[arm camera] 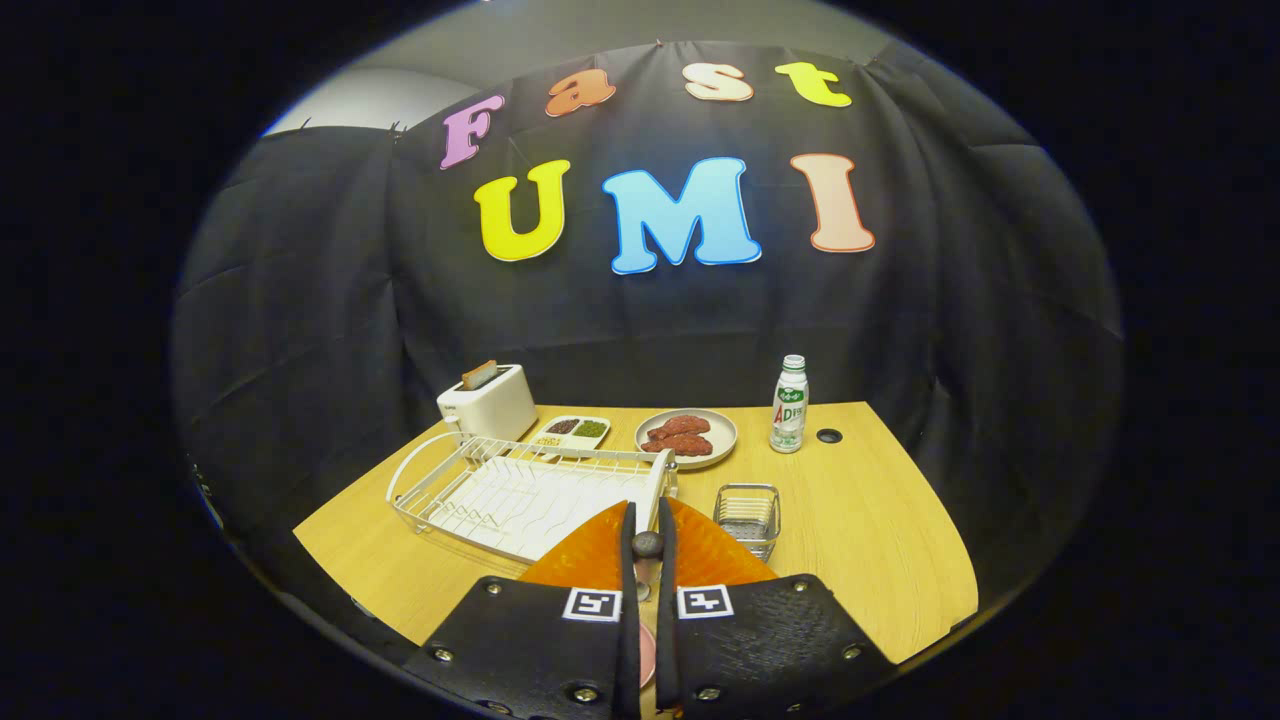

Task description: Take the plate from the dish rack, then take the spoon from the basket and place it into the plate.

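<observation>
The gripper (646, 545) had its fingers drawn nearly together, pinching a spoon (647, 546) whose dark rounded handle end stood up between the fingertips. Directly beneath lay the orange plate (590, 555), glossy and faintly textured, on the wooden table (870, 520) against the near corner of the white wire dish rack (520, 490). A small wire basket (748, 515) stood just right of the rack.

A staged kitchen booth: black cloth wall behind a wooden counter (880, 520) carrying a toaster (488, 402), dish rack (520, 490), plated food (686, 437) and a bottle (789, 404)
</observation>
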Demonstrator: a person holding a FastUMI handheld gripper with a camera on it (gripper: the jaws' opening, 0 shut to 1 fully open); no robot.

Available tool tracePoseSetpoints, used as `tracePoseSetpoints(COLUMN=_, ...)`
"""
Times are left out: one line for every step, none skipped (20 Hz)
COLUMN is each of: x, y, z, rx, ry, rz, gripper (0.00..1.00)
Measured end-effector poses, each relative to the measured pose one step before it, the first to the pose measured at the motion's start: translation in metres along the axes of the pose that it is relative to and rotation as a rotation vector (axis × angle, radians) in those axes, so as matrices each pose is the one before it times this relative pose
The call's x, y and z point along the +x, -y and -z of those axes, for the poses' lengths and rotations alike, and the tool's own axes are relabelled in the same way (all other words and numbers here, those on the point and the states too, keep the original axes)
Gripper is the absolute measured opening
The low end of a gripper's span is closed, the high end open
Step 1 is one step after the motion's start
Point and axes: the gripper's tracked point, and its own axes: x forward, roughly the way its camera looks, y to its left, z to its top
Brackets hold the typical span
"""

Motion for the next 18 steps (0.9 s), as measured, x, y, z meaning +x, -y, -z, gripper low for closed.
tracePoseSetpoints(x=-0.00195, y=-0.00501, z=0.00426, rx=-0.00250, ry=-0.00957, rz=-0.00906, gripper=0.06)
tracePoseSetpoints(x=-0.00088, y=-0.00472, z=0.00654, rx=-0.00102, ry=-0.01348, rz=-0.00780, gripper=0.06)
tracePoseSetpoints(x=-0.00095, y=-0.00550, z=0.00631, rx=0.00334, ry=-0.01364, rz=-0.01041, gripper=0.06)
tracePoseSetpoints(x=0.00008, y=-0.00491, z=0.00524, rx=0.00581, ry=-0.01228, rz=-0.01169, gripper=0.06)
tracePoseSetpoints(x=0.00113, y=-0.00504, z=0.00548, rx=0.00489, ry=-0.01289, rz=-0.01149, gripper=0.06)
tracePoseSetpoints(x=0.00148, y=-0.00534, z=0.00625, rx=-0.00238, ry=-0.01158, rz=-0.01164, gripper=0.06)
tracePoseSetpoints(x=0.00272, y=-0.00603, z=0.00556, rx=-0.00426, ry=-0.01224, rz=-0.01102, gripper=0.06)
tracePoseSetpoints(x=0.00357, y=-0.00632, z=0.00554, rx=-0.00331, ry=-0.01109, rz=-0.01422, gripper=0.06)
tracePoseSetpoints(x=0.00300, y=-0.00761, z=0.00428, rx=-0.00027, ry=-0.00921, rz=-0.01758, gripper=0.06)
tracePoseSetpoints(x=0.00291, y=-0.00639, z=0.00381, rx=-0.00076, ry=-0.00704, rz=-0.01692, gripper=0.06)
tracePoseSetpoints(x=0.00378, y=-0.00709, z=0.00392, rx=-0.00124, ry=-0.00875, rz=-0.01655, gripper=0.06)
tracePoseSetpoints(x=0.00405, y=-0.00664, z=0.00509, rx=-0.00349, ry=-0.01030, rz=-0.01768, gripper=0.06)
tracePoseSetpoints(x=0.00502, y=-0.00523, z=0.00327, rx=-0.00656, ry=-0.00844, rz=-0.01518, gripper=0.06)
tracePoseSetpoints(x=0.00274, y=-0.00326, z=0.00246, rx=-0.00645, ry=-0.00825, rz=-0.01376, gripper=0.06)
tracePoseSetpoints(x=0.00581, y=-0.00485, z=0.00793, rx=-0.00584, ry=-0.01427, rz=-0.01374, gripper=0.06)
tracePoseSetpoints(x=0.00510, y=-0.00363, z=0.00645, rx=-0.00374, ry=-0.01167, rz=-0.01034, gripper=0.06)
tracePoseSetpoints(x=0.00348, y=-0.00187, z=0.00571, rx=-0.00151, ry=-0.01205, rz=-0.00605, gripper=0.06)
tracePoseSetpoints(x=0.00269, y=-0.00005, z=0.00493, rx=-0.00256, ry=-0.01189, rz=-0.00063, gripper=0.06)
